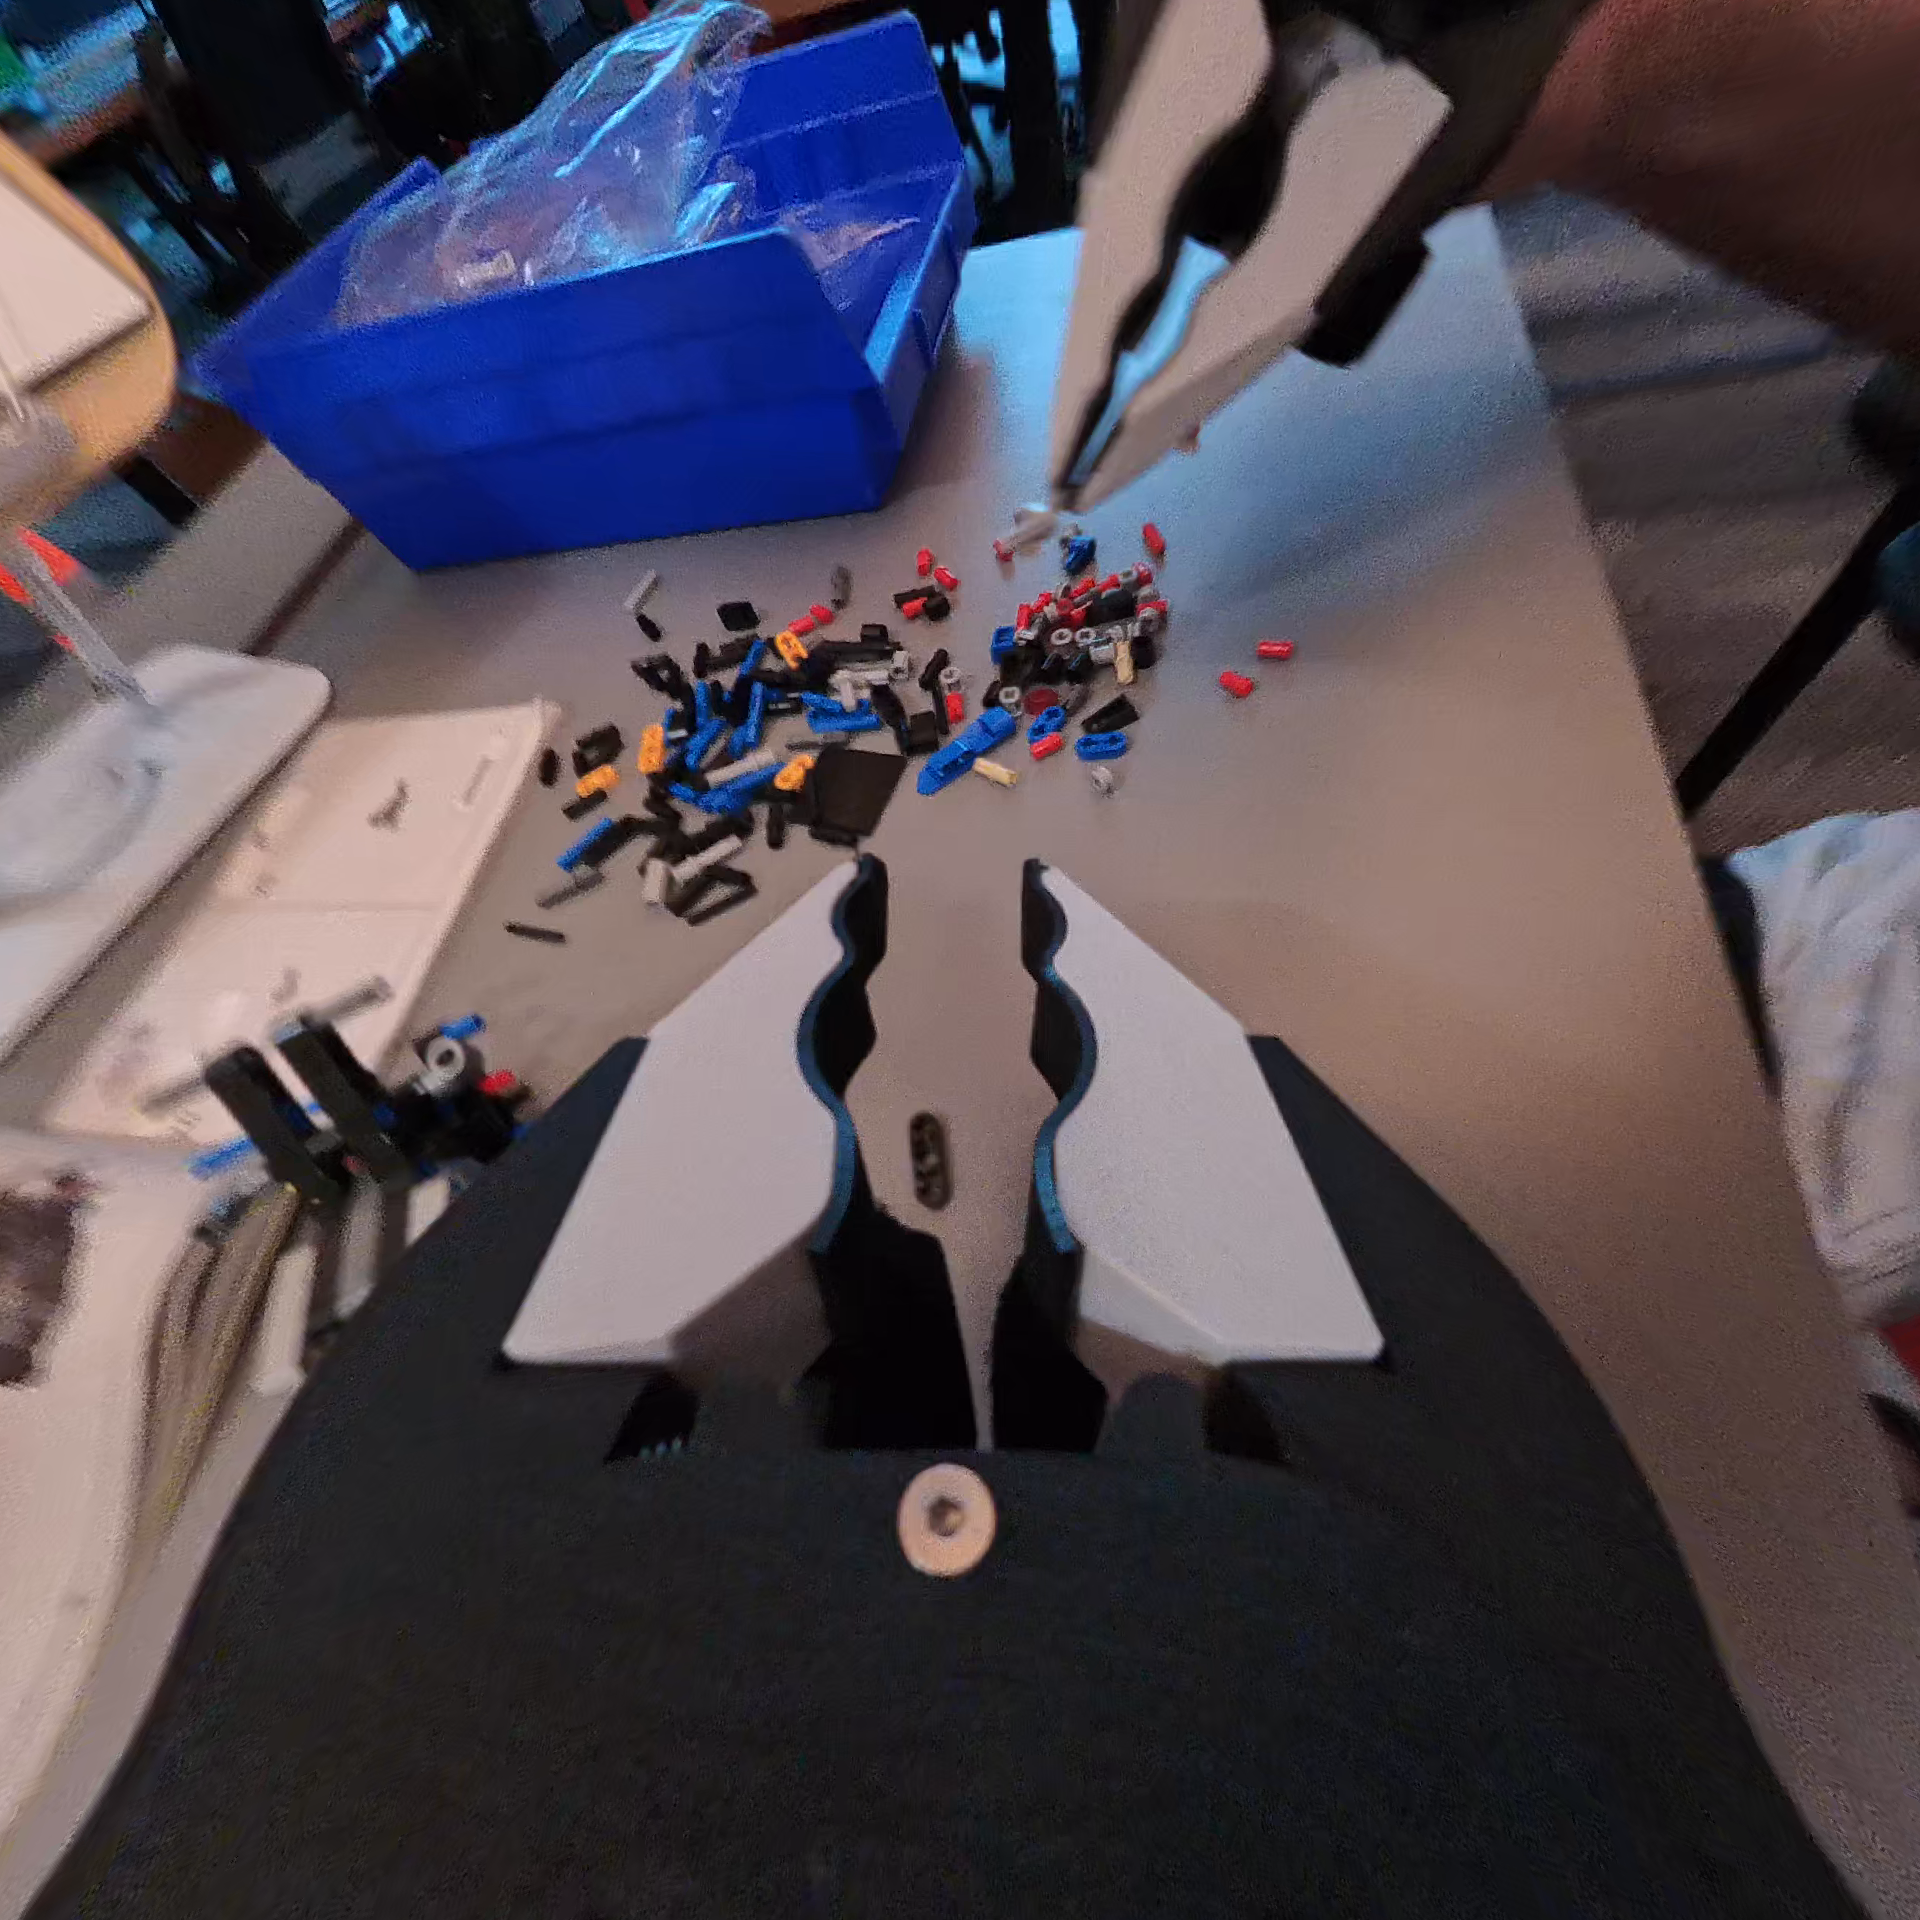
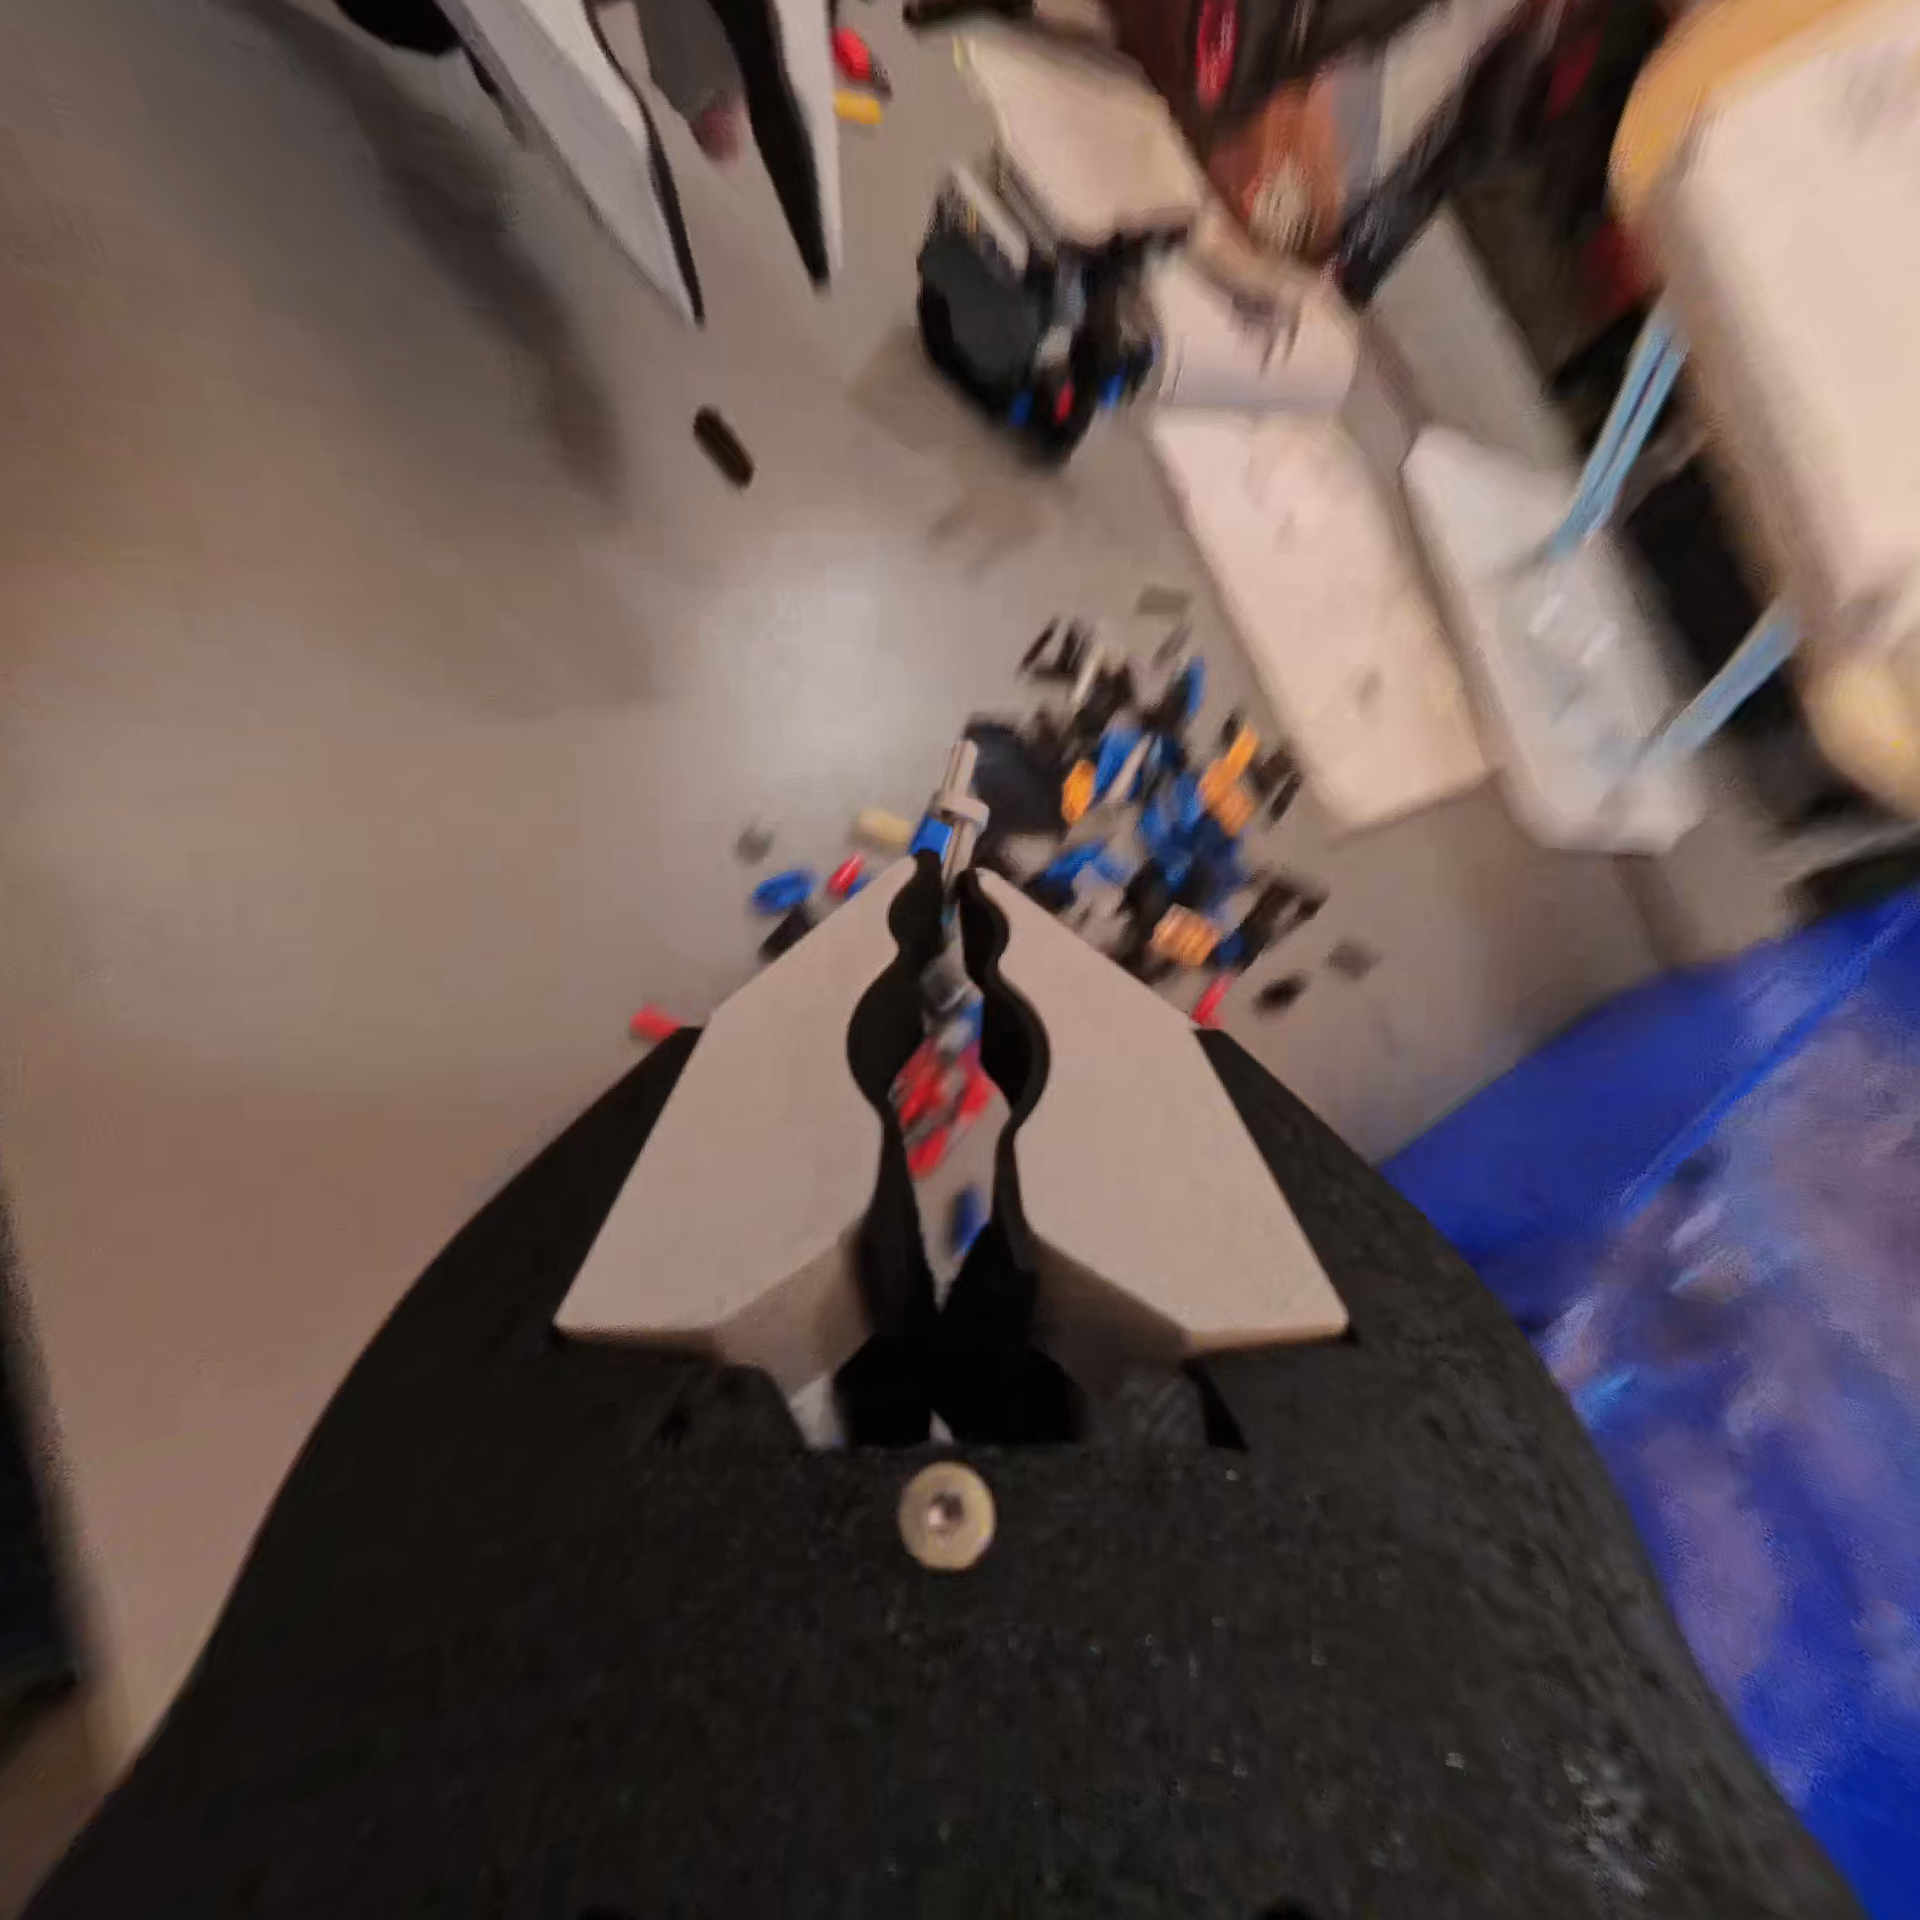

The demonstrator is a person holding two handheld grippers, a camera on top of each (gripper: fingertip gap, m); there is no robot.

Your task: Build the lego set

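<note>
Your table (image 1: 1351,935) carries the whole job. The blue bin (image 1: 582,416), bagged plastic inside, sits at the far edge, well clear of your reach. The half-built model (image 1: 343,1112) waits at your left beside the white sheets (image 1: 343,862). The loose pile of pieces (image 1: 862,707) lies between both tools. Your left gripper (image 1: 954,868) is spread and empty above a lone black link (image 1: 928,1161). Your right gripper (image 2: 943,883) is clenched on a small grey pin (image 2: 954,805), lifted off the pile, likely bound for the model.
</note>
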